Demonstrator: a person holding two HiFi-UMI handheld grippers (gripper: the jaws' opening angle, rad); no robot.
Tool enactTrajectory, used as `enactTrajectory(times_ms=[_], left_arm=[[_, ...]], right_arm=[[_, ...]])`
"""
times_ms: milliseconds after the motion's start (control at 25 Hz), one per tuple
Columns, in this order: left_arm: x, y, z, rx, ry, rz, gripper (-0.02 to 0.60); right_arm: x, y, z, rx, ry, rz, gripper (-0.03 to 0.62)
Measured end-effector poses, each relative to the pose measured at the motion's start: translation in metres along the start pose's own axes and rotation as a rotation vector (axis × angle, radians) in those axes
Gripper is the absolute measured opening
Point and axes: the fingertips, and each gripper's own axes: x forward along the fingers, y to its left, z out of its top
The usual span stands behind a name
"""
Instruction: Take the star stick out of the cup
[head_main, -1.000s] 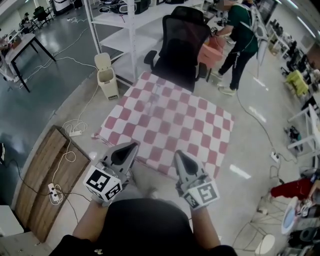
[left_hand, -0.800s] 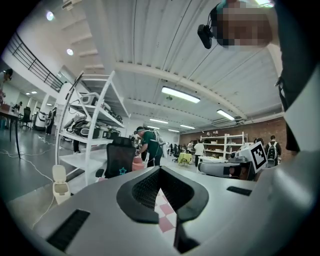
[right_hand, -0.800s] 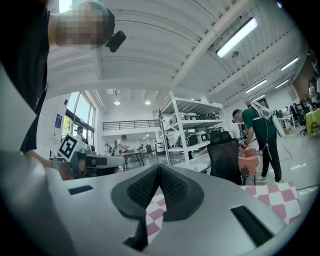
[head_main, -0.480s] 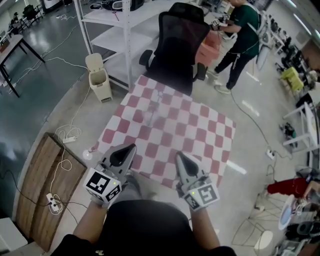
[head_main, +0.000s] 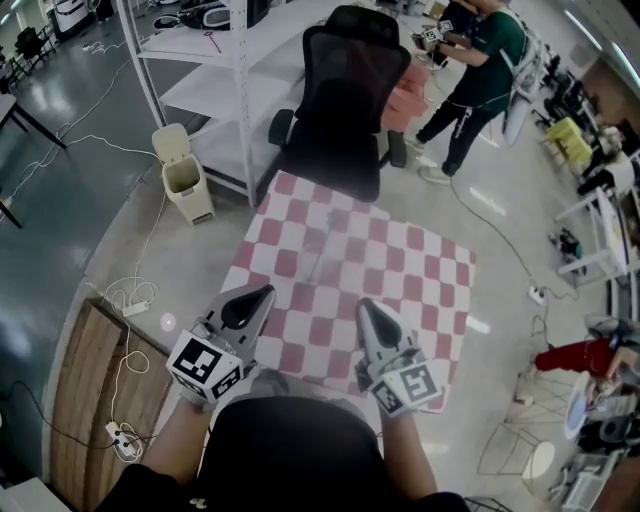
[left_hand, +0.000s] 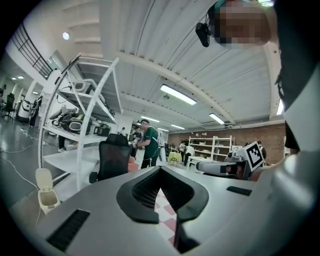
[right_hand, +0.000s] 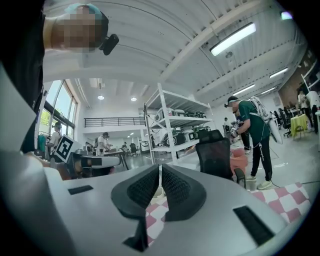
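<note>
1. Left tongs (head_main: 262, 291): closed. In the left gripper view the tips (left_hand: 160, 171) meet and nothing sits between the pads; only red-and-white cloth shows through the gap below the tips.
2. Right tongs (head_main: 364, 303): closed. In the right gripper view the two pads (right_hand: 160, 170) lie together along a thin slit, with nothing held.
3. I hold both tongs side by side and apart, over the near edge of the worktop (head_main: 410, 275), pointing toward 12 o'clock. Each carries its marker cube at the rear: left cube (head_main: 205, 365), right cube (head_main: 410, 388).
4. The worktop is covered by a red-and-white checked cloth.
5. The cup (head_main: 322, 243) appears as a pale, see-through upright shape on the cloth, at 12 o'clock from the tongs and well apart from both. It is too blurred for me to tell the star stick from it.
6. Beyond the far edge of the worktop, at 12 o'clock, stands a black office chair (head_main: 345, 110).
7. A white shelf rack (head_main: 215, 75) stands at 11 o'clock, with a cream bin (head_main: 183, 182) on the floor at 10 o'clock.
8. A person in a green top (head_main: 485, 60) stands at 1 o'clock.
9. A wooden board (head_main: 90, 390) lies on the floor at 8 o'clock.
</note>
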Motion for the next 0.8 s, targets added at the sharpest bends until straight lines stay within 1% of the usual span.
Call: enactTrajectory(times_ms=[200,360,600,800], left_arm=[[0.008,0.022,-0.002,-0.003,0.037,-0.07,0.04],[0.014,0.031,-0.004,-0.013,0.055,-0.085,0.04],[0.02,0.036,-0.012,-0.023,0.08,-0.063,0.04],[0.021,0.044,-0.024,-0.04,0.12,0.003,0.04]], right_arm=[[0.028,-0.008,-0.002,0.009,0.009,-0.062,0.017],[0.043,-0.023,-0.006,0.022,0.034,-0.09,0.017],[0.062,-0.051,-0.017,0.038,0.07,-0.08,0.018],[0.086,-0.078,-0.033,0.07,0.102,-0.045,0.028]])
